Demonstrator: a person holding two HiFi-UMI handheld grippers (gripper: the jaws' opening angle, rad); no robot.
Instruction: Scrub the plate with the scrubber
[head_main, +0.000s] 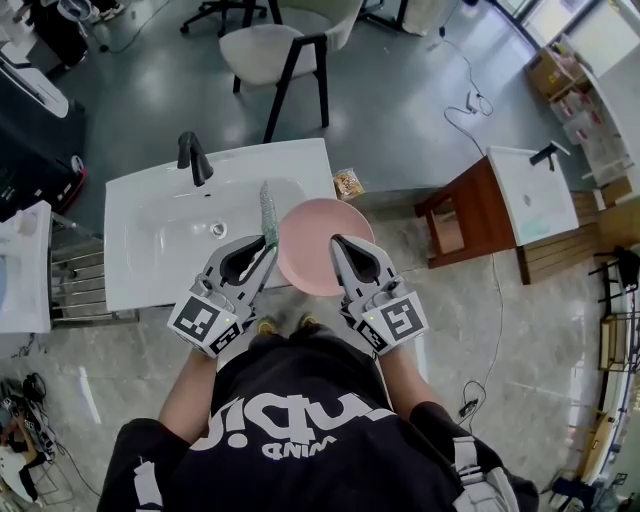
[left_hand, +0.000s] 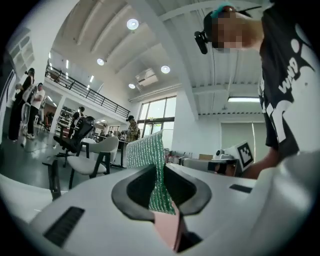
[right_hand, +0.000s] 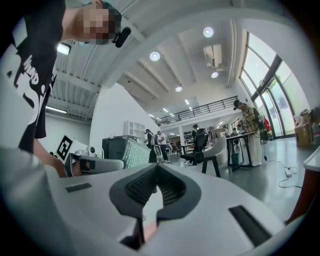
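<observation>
Person is standing at the front edge of the white sink (head_main: 130, 292), a gripper in each hand, both raised over the sink's front right corner.

Left gripper (head_main: 266, 244) is pinching the green scrubber (head_main: 268, 212). In the left gripper view the jaws are pressing together on the mesh pad (left_hand: 146, 150), which is standing up out of them as a thin sheet.

Right gripper (head_main: 337, 242) is clamping the pink plate (head_main: 315, 250) by its near rim. In the right gripper view (right_hand: 156, 170) the jaws are lying closed on a thin pale edge, with no gap showing.

The plate is hanging with its face up towards the head camera, partly over the basin and partly past the sink's right edge.

Key relation: the scrubber is sitting just beside the plate's left rim. Its long axis is running away from the person, edge-on from above. Cannot tell whether pad and rim are touching. From the right gripper the scrubber (right_hand: 131, 152) is showing off to the left.

Judgement: scrubbing is not yet under way. The left hand is the one to travel, sweeping right so the pad's broad side is lying flat on the plate face. The right hand is only needing to hold steady. The rim grip is narrow, so hard pressure may be levering the plate loose.
</observation>
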